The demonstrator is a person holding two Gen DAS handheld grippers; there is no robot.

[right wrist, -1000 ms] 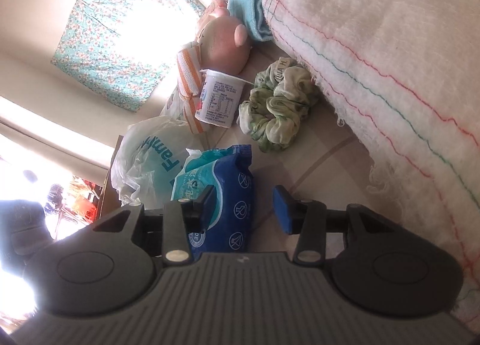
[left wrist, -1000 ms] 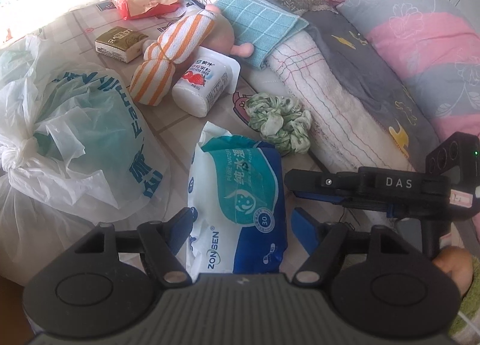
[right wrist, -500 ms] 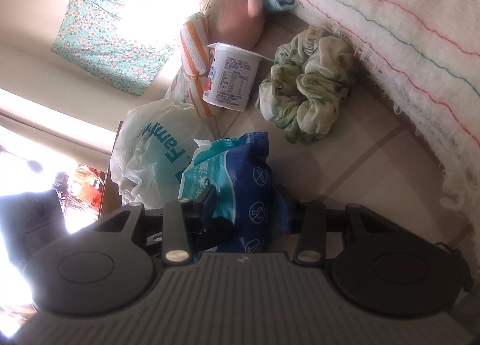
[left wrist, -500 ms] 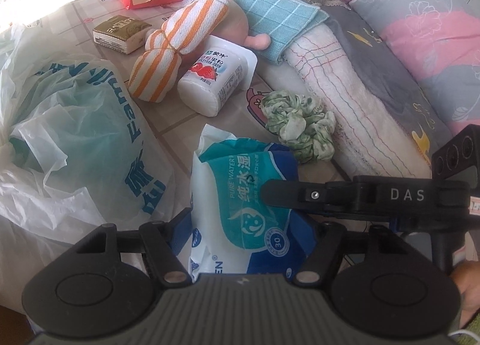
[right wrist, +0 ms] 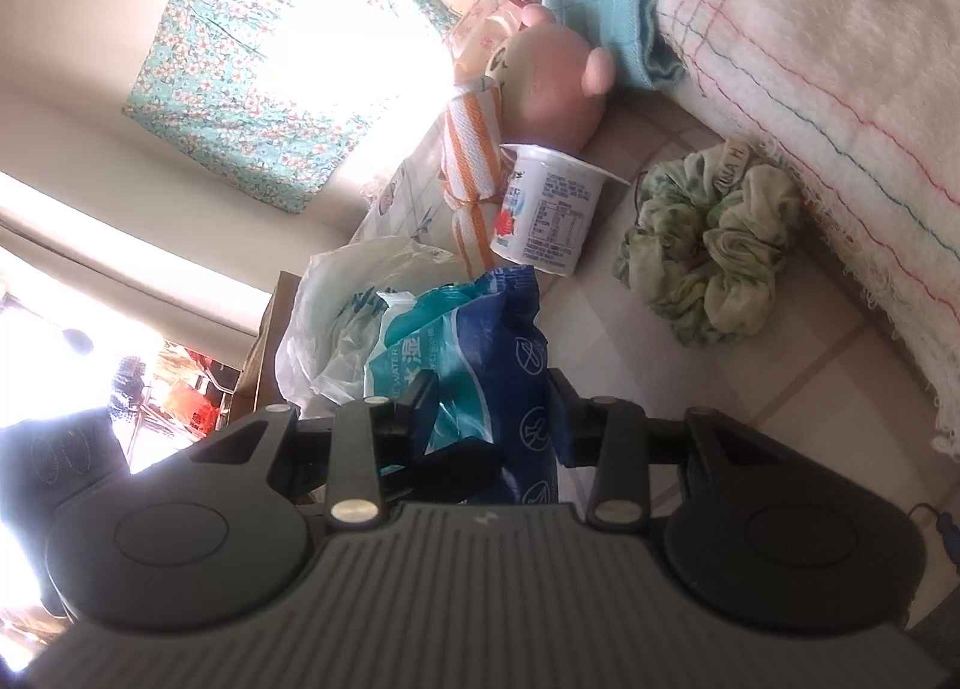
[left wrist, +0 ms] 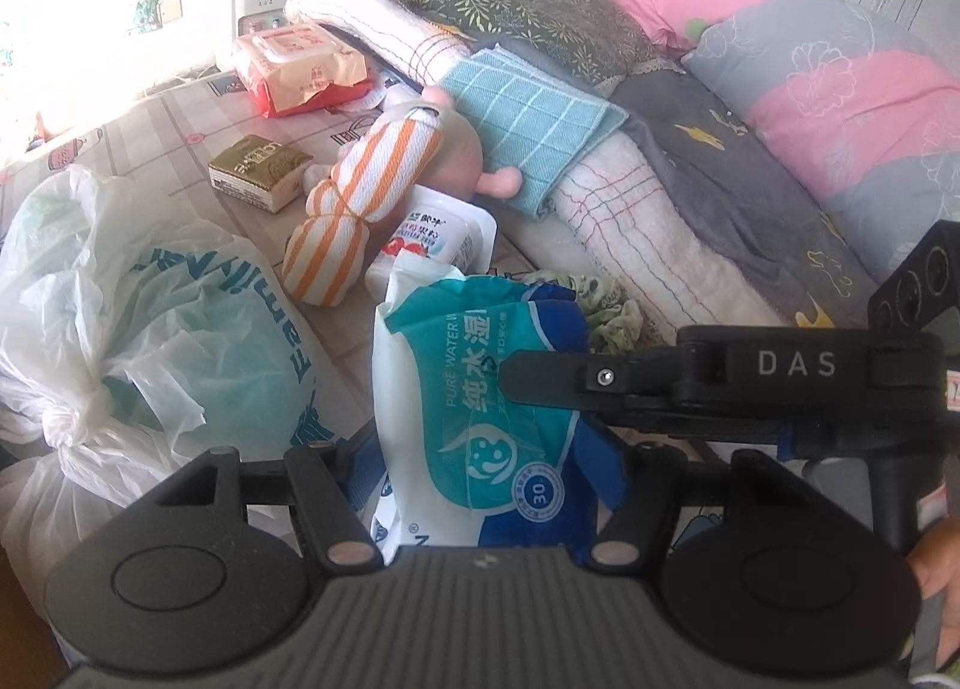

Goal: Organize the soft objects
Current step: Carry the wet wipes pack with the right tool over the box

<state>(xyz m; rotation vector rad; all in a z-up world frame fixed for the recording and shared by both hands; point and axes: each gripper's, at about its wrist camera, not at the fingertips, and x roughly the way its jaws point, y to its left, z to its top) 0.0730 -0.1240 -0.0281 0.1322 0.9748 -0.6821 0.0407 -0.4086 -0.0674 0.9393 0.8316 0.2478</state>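
Note:
A blue and teal wet wipes pack [left wrist: 444, 389] is raised a little off the patterned cloth and crumpled at its top. My left gripper [left wrist: 486, 467] is shut on its lower end, one pad on each side. My right gripper [right wrist: 489, 413] comes in from the right. One of its fingers [left wrist: 540, 383] lies across the pack's face, and its jaws are closing with the pack [right wrist: 474, 341] pinched between them. Behind the pack lies a green scrunchie [right wrist: 714, 251], free of both grippers.
A knotted white plastic bag [left wrist: 150, 317] fills the left. Beyond the pack lie a yogurt cup [left wrist: 438, 239], a striped orange cloth toy [left wrist: 366, 191], a pink plush [left wrist: 474, 155], a teal cloth [left wrist: 528, 113] and a rolled white towel [left wrist: 648, 227]. Pillows [left wrist: 840, 107] are at the right.
The right gripper slid in from the right onto the wipes pack. Both grippers closed on the pack, which has come up off the cloth and crumpled.

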